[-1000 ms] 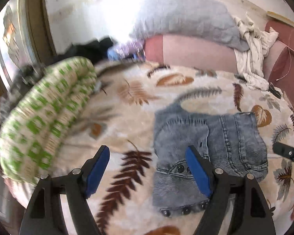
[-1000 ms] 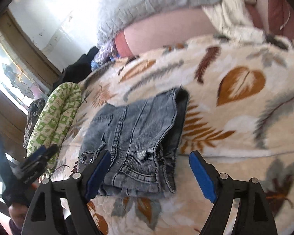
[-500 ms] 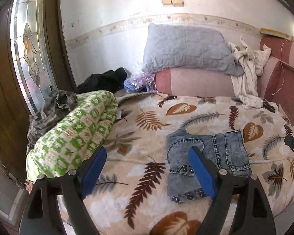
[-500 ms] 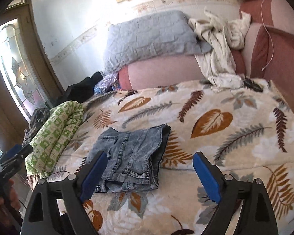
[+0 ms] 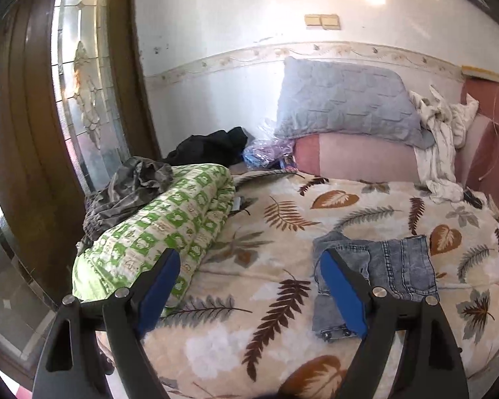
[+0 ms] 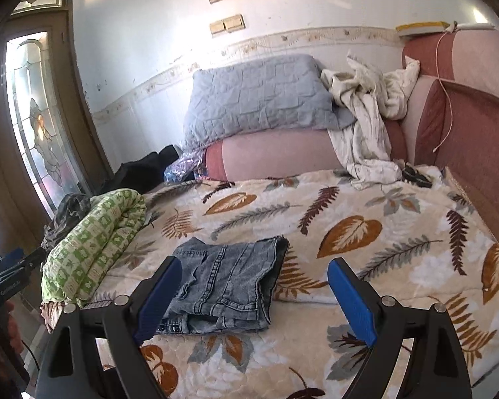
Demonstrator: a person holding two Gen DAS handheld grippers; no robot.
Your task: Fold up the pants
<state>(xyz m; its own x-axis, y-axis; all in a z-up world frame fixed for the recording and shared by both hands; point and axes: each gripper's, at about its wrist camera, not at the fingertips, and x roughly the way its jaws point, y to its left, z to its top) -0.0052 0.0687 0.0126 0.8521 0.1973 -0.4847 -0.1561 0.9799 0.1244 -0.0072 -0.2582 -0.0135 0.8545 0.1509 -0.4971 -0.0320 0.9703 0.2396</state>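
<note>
Both grippers, left (image 5: 249, 286) & right (image 6: 254, 294), hang w/ jaws spread wide, holding nothing, well above the bed. Denim pants (image 6: 226, 286) lie on the leaf-print blanket (image 6: 349, 232) near its front edge, already a compact stacked rectangle, waistband buttons at the front. Folding looks basically done; maybe just a tidy-up left, if anything.

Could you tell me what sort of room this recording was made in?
Most likely a lived-in bedroom at home: a leaf-print blanket covers a bed, a grey pillow leans on the wall, and folded denim pants lie on top.
</note>
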